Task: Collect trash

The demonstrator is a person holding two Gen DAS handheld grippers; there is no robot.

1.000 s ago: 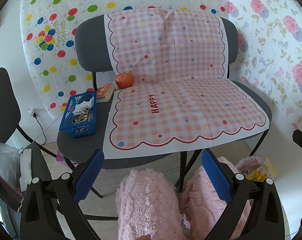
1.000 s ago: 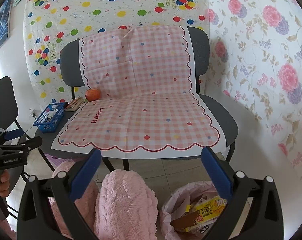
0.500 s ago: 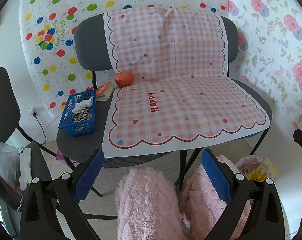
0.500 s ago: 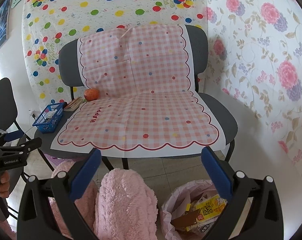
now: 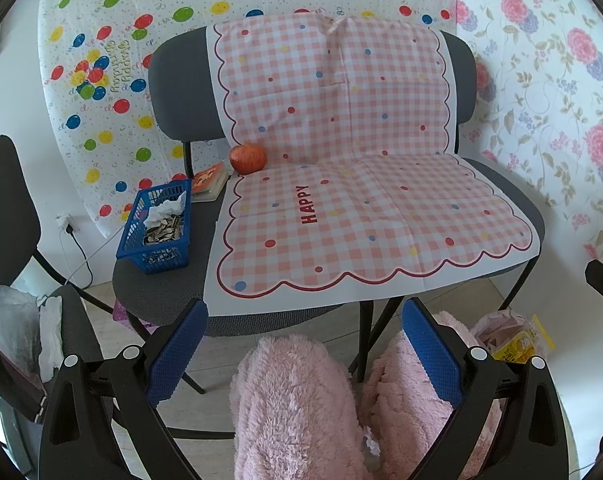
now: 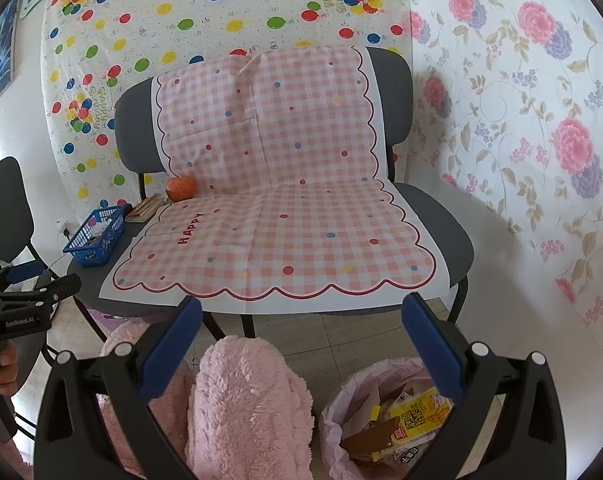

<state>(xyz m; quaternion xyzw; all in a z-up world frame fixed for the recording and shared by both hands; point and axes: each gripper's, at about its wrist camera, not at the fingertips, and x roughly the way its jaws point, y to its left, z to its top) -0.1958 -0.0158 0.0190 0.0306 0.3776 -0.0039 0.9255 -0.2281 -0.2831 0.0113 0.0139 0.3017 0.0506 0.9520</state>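
Left gripper (image 5: 304, 344) and right gripper (image 6: 301, 340): fingers spread, empty. Blue basket (image 5: 157, 228) of sunflower-seed shells (image 5: 163, 233) beside apple (image 5: 247, 158); lined bin (image 6: 385, 416) below.

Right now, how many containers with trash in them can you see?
2. A blue basket of seed shells and crumpled tissue sits on the seat's left end, beside the checked cloth. A pink-lined trash bin stands on the floor, lower right. Others may be hidden.

Dark grey two-seat bench (image 5: 173, 76) draped with pink gingham sheet (image 5: 341, 160) printed "HAPPY", balloon-print sheet (image 6: 205, 12) on wall behind, floral wallpaper (image 6: 521, 100) at right, pale tiled floor (image 6: 341, 332), second dark chair (image 5: 5, 200) at left, bright daylight.
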